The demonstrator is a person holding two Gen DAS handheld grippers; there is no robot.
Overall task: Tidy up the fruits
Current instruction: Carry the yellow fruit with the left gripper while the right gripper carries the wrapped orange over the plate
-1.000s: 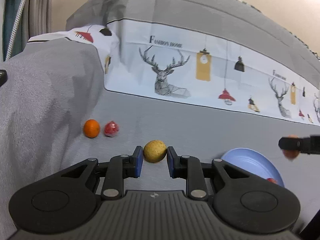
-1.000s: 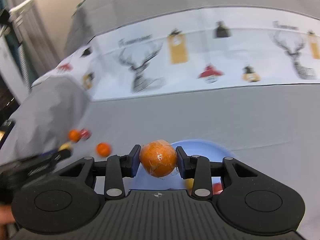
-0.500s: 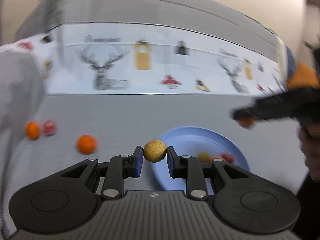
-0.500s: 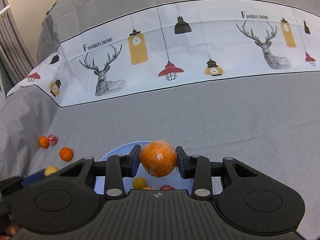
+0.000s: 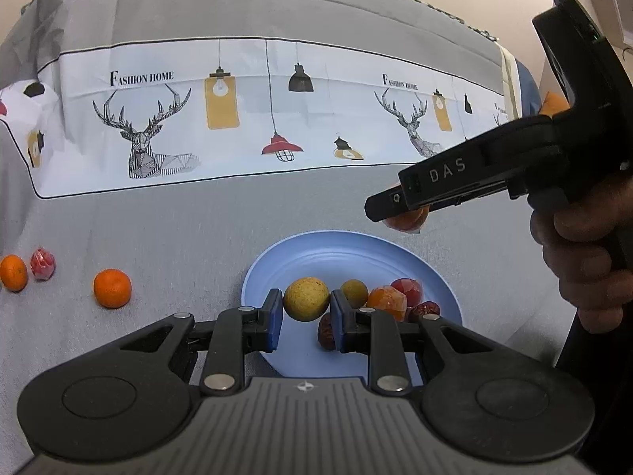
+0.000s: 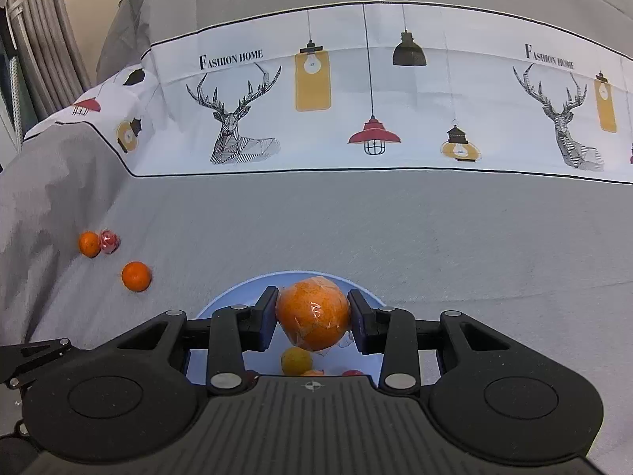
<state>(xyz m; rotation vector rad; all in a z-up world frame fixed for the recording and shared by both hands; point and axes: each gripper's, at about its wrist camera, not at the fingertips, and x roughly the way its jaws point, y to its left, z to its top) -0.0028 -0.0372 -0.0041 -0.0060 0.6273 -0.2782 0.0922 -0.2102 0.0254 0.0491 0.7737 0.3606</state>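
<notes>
Now the left gripper (image 5: 306, 304) clamps a yellow fruit (image 5: 306, 299) over the blue plate (image 5: 277, 261); the right gripper (image 6: 312, 318) clamps a wrapped orange (image 6: 312, 312) above its far rim.

"fashion home" is printed twice on the white band of the bedsheet (image 5: 245, 118), at upper left and upper right; "das" stands on the right claw (image 5: 407, 213), side arm.

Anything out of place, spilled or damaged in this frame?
Nothing spilled or damaged. Three fruits lie loose on the grey cloth, left of the blue plate: two oranges and a red wrapped fruit. They are simply not yet collected.
</notes>
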